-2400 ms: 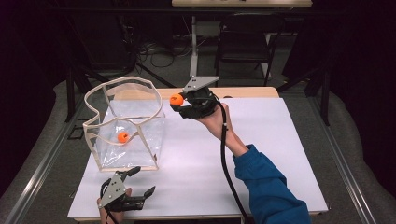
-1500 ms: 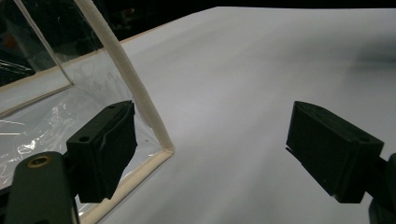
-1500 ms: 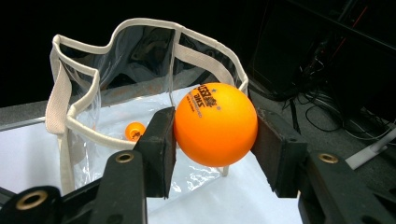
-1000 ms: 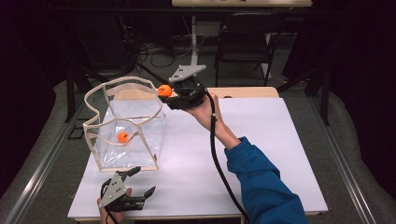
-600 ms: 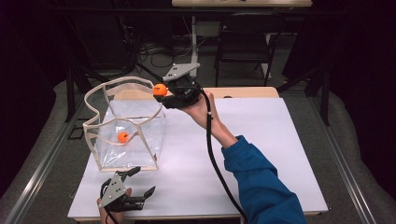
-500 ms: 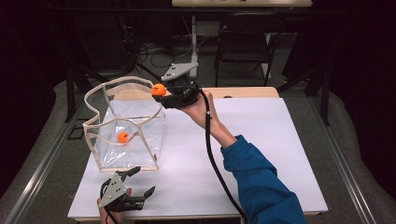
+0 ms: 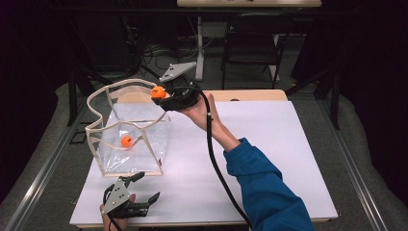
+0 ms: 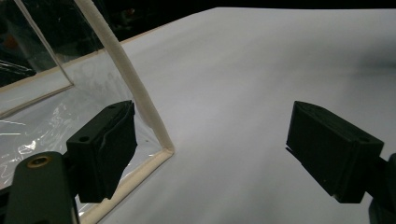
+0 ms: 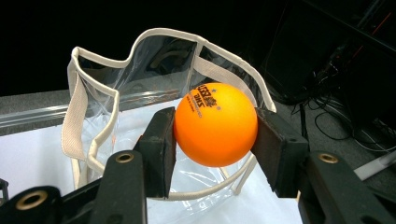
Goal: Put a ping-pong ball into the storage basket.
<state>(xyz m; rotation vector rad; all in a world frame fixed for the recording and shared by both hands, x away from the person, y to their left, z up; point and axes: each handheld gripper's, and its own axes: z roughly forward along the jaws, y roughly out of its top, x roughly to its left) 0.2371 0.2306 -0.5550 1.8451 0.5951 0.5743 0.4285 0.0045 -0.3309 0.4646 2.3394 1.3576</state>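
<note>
A white rectangular tabletop [image 7: 288,144] stands on grey carpeted floor [image 7: 365,144] in a dark room. Beyond its far edge sit a black metal chair [image 7: 250,48], tangled black cables [image 7: 149,48] and a pale wooden desk [image 7: 250,3].

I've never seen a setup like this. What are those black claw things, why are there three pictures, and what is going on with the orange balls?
No robot here: a person holds a black two-jaw gripper in each hand. One picture looks down from above the white table; the other two come from cameras riding on the grippers.

On the table stands a clear plastic bag with cream fabric trim, open at the top, with one orange ping-pong ball already inside.

The right gripper pinches a second orange ping-pong ball between its jaws, held above the bag's rim. The left gripper is near the table's front edge, jaws open and holding nothing, just beside the bag's bottom corner.
</note>
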